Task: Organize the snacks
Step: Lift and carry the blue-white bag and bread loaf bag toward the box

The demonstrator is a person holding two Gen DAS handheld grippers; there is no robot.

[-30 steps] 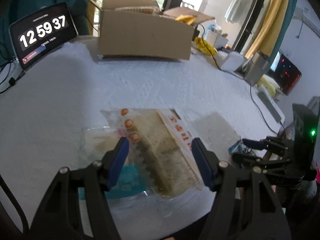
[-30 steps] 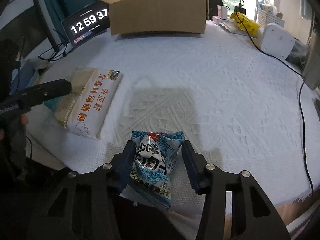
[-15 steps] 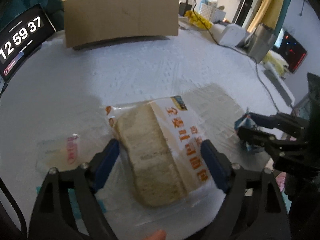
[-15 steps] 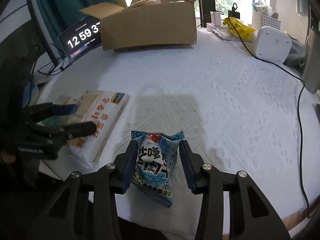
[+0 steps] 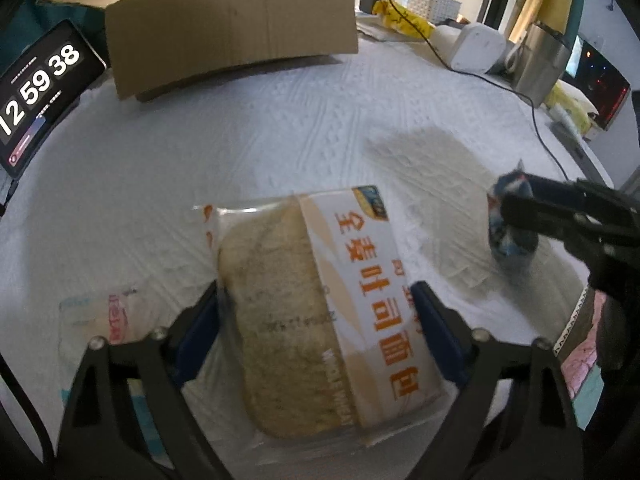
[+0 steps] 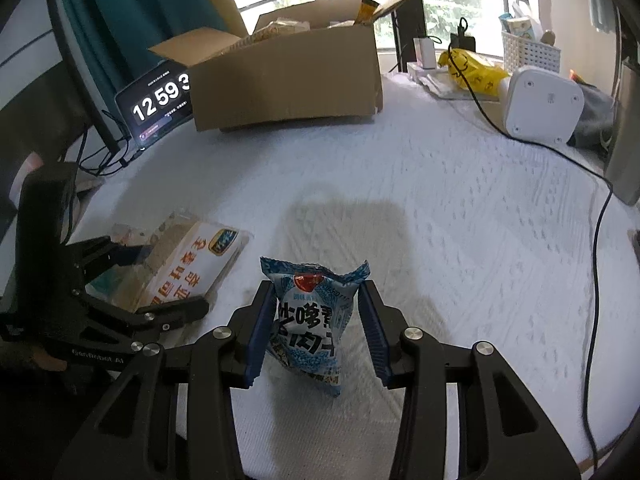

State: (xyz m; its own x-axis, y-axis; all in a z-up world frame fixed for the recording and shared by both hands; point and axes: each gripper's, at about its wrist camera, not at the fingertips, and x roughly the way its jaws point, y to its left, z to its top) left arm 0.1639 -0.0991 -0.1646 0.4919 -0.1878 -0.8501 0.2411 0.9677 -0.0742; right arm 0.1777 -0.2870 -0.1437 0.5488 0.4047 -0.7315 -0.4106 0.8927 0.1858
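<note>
Bread pack (image 5: 328, 304) clamped in left claw (image 5: 316, 320), blue snack bag (image 6: 316, 316) in right claw (image 6: 318, 328).

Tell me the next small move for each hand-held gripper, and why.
Probably carry both snacks toward the open cardboard box. The right hand-held gripper is clamped on the blue snack bag. The left hand-held gripper, whose jaws have just been closing, straddles the whole wheat bread pack; it likely needs to finish closing first. The box already holds other packs.
</note>
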